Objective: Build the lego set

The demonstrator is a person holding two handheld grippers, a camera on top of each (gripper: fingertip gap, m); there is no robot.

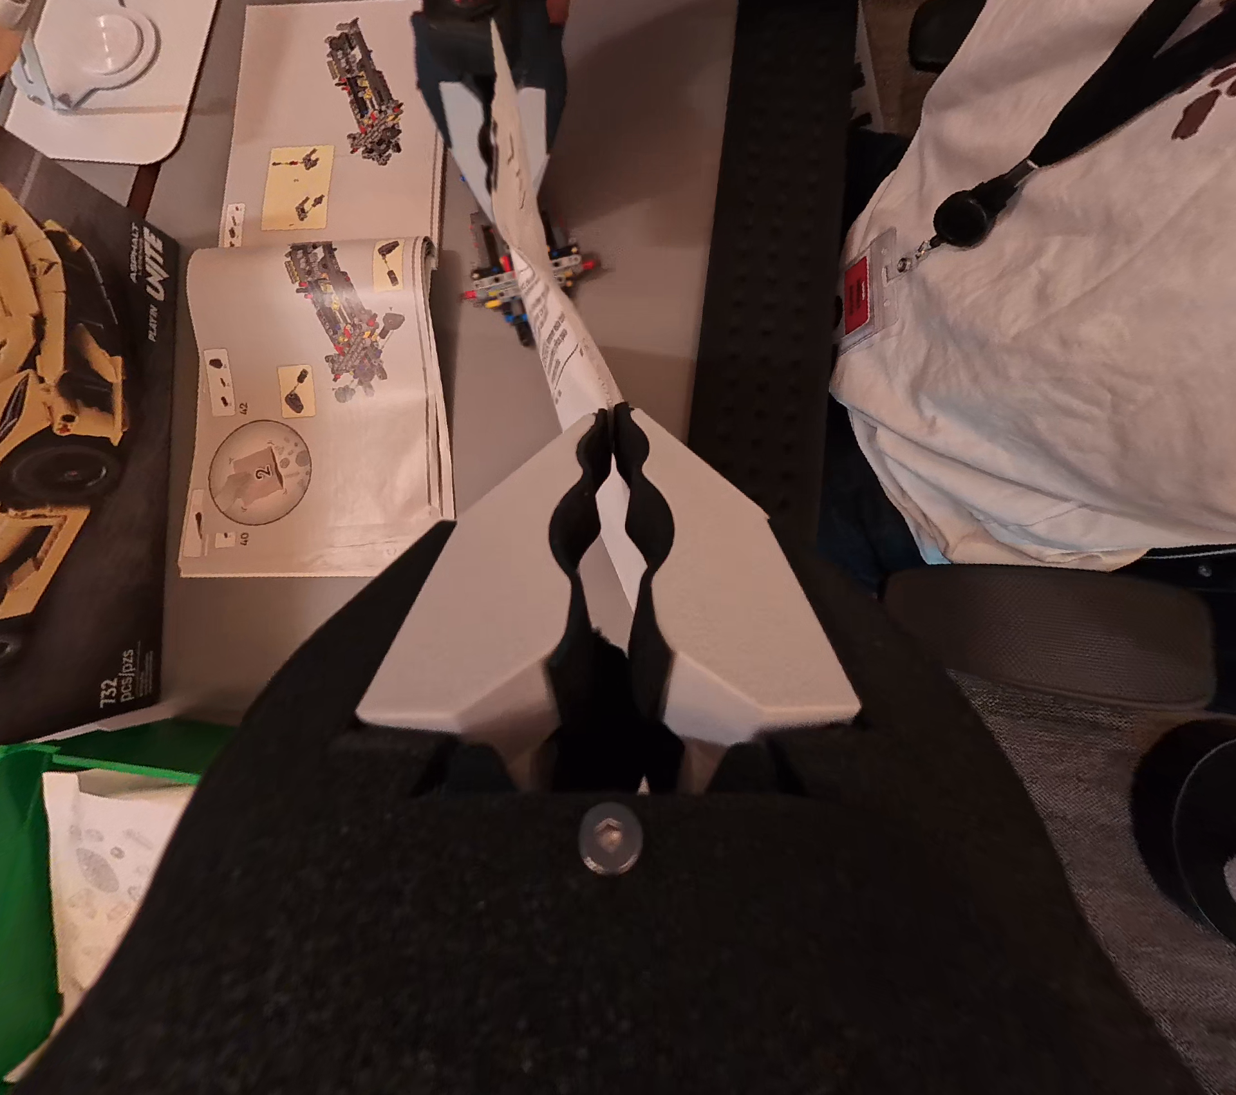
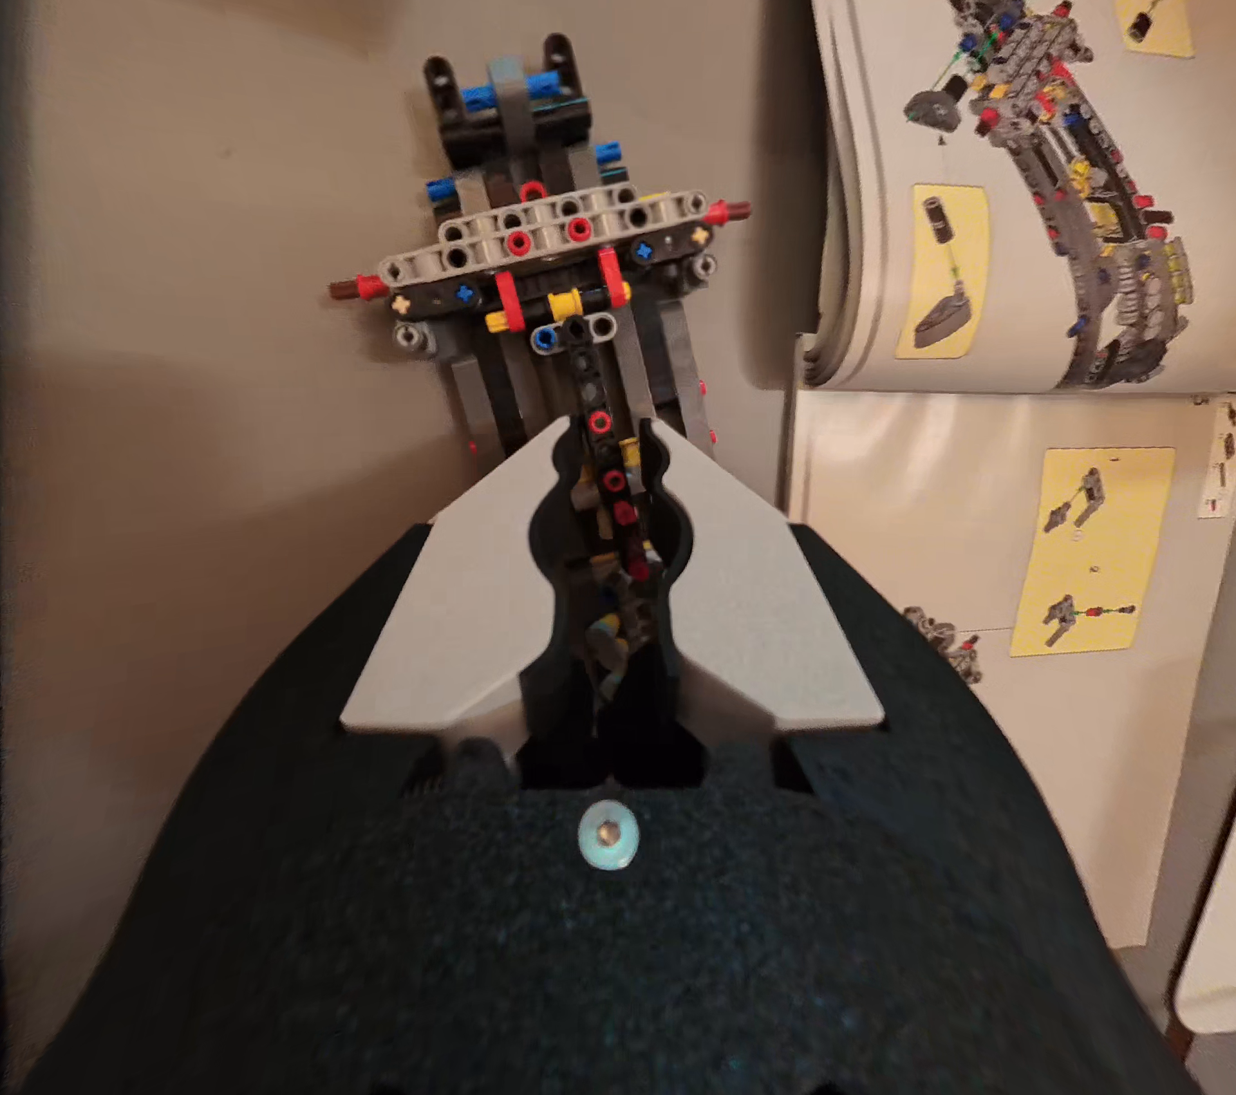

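A white printed paper bag (image 1: 555, 327) is stretched taut between my two grippers. My left gripper (image 1: 612, 413) is shut on its near end. My right gripper (image 1: 498, 180), held by a hand, has the far end between its fingers. In the right wrist view, that gripper's (image 2: 605, 427) jaws stand narrowly apart and I see only the lego through the gap. The half-built lego chassis (image 1: 568, 260), grey and black with red, blue and yellow pins, lies on the grey table under the bag. It fills the middle of the right wrist view (image 2: 542, 240).
The open instruction manual (image 1: 314, 394) lies left of the chassis and shows in the right wrist view (image 2: 1003, 160). The set's box (image 1: 67, 394) and a green bag (image 1: 27, 862) are at the left. A black perforated strip (image 1: 769, 193) and a person's white shirt (image 1: 1037, 260) are on the right. About 35 cm separates my left fingertips from my right.
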